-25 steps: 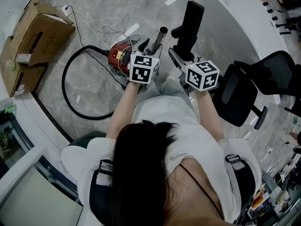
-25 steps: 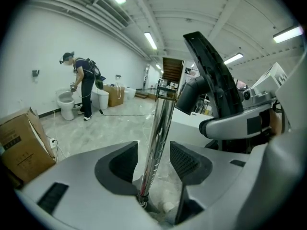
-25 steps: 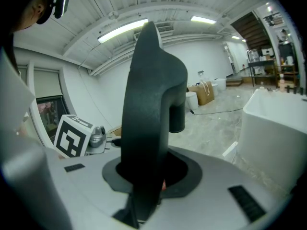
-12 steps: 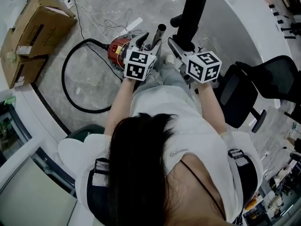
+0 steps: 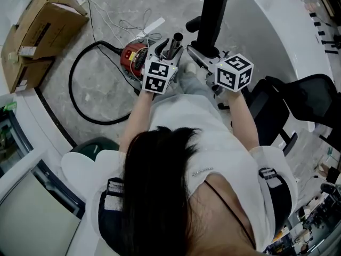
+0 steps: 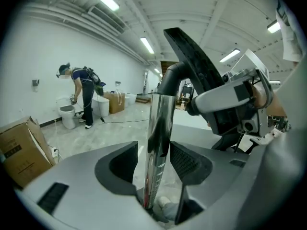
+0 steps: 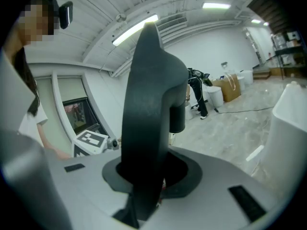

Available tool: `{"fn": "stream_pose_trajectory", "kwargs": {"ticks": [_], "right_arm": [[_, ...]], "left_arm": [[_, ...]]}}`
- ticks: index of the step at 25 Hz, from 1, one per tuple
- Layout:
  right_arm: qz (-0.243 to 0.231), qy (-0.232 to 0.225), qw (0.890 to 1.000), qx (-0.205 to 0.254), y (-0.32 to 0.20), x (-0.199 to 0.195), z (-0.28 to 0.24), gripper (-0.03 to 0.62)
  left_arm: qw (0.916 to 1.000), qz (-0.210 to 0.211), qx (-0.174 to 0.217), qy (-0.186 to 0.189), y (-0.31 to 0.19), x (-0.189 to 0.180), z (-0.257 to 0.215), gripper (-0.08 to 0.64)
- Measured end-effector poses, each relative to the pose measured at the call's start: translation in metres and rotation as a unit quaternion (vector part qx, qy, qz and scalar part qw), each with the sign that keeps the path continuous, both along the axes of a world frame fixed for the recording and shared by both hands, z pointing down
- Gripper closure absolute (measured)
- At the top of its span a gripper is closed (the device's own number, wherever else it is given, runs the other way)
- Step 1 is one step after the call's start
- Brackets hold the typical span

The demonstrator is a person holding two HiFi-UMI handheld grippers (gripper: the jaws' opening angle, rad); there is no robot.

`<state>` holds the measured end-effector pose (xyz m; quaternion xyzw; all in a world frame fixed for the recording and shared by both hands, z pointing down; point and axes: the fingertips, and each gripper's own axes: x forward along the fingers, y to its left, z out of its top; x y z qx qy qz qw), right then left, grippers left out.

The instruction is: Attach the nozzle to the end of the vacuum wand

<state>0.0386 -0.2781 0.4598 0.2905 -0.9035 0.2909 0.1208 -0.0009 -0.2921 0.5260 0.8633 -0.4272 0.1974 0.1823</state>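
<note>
Person (image 5: 176,196): standing over the grey floor (image 5: 106,100), both arms stretching forward, a gripper in each hand.
Box (image 5: 40,31): a cardboard one, lying at the far left, well apart from the work.
Hose (image 5: 74,89): black, looping across the floor and running into the red vacuum body (image 5: 132,57) just left of the left gripper.
Nozzle (image 5: 212,15): a long black piece, its long axis rising up and away from the person and leaning slightly; it is sitting above the right gripper, to the right of the wand. Its short round neck (image 5: 193,24) is sticking out sideways toward the wand's top.
Wand (image 5: 175,40): a shiny metal tube, its long axis climbing away from the person, open end uppermost and facing the nozzle's neck; the two ends are lying near each other, not joined.
Right gripper (image 5: 205,55): its jaws are clamping tight on the nozzle's lower end.
Left gripper (image 5: 169,46): its jaws are standing fairly wide, closing on the wand, which is running up between the two pads (image 6: 189,162).
</note>
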Motion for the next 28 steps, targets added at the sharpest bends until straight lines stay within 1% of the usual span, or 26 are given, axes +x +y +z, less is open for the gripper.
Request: {"fn": "stream_pose_trajectory", "kwargs": {"ticks": [2, 6, 8, 10, 12, 15, 18, 22, 24, 25, 28], "right_arm": [[-0.022, -0.016, 1.000, -0.010, 0.001, -0.004, -0.003, 0.499], [-0.057, -0.024, 0.998, -0.021, 0.002, -0.007, -0.005, 0.499], [-0.064, -0.031, 0.997, -0.028, 0.002, -0.006, -0.004, 0.499], [-0.067, -0.040, 0.996, -0.035, 0.001, -0.005, -0.004, 0.499], [-0.075, -0.054, 0.995, -0.044, 0.002, -0.004, -0.006, 0.499], [-0.095, -0.064, 0.992, -0.053, 0.002, -0.005, -0.009, 0.499], [-0.119, -0.066, 0.989, -0.061, 0.003, -0.006, -0.011, 0.499], [-0.138, -0.086, 0.983, -0.085, 0.002, -0.004, -0.011, 0.499], [-0.147, -0.103, 0.979, -0.101, 0.003, -0.003, -0.012, 0.499], [-0.155, -0.119, 0.974, -0.113, 0.004, -0.004, -0.015, 0.499], [-0.170, -0.191, 0.954, -0.159, 0.006, -0.004, -0.026, 0.499]], "left_arm": [[1.0000, -0.004, 0.003, -0.005, -0.004, -0.001, 0.004, 0.365], [0.9997, -0.009, 0.019, -0.014, -0.009, 0.002, 0.011, 0.365], [0.9998, -0.016, 0.012, -0.009, -0.008, 0.002, 0.016, 0.365], [0.9997, -0.023, -0.002, 0.009, -0.007, 0.004, 0.019, 0.365], [0.9995, -0.025, -0.007, 0.018, -0.008, 0.005, 0.022, 0.367], [0.9995, -0.023, -0.003, 0.020, -0.008, 0.005, 0.025, 0.370], [0.9995, -0.023, 0.002, 0.020, -0.009, 0.006, 0.026, 0.391], [0.9996, -0.022, 0.005, 0.015, -0.008, 0.007, 0.028, 0.394], [0.9996, -0.021, 0.007, 0.016, -0.009, 0.006, 0.027, 0.396], [0.9996, -0.021, 0.008, 0.016, -0.009, 0.006, 0.027, 0.396], [0.9996, -0.023, 0.011, 0.014, -0.008, 0.006, 0.026, 0.397]]}}
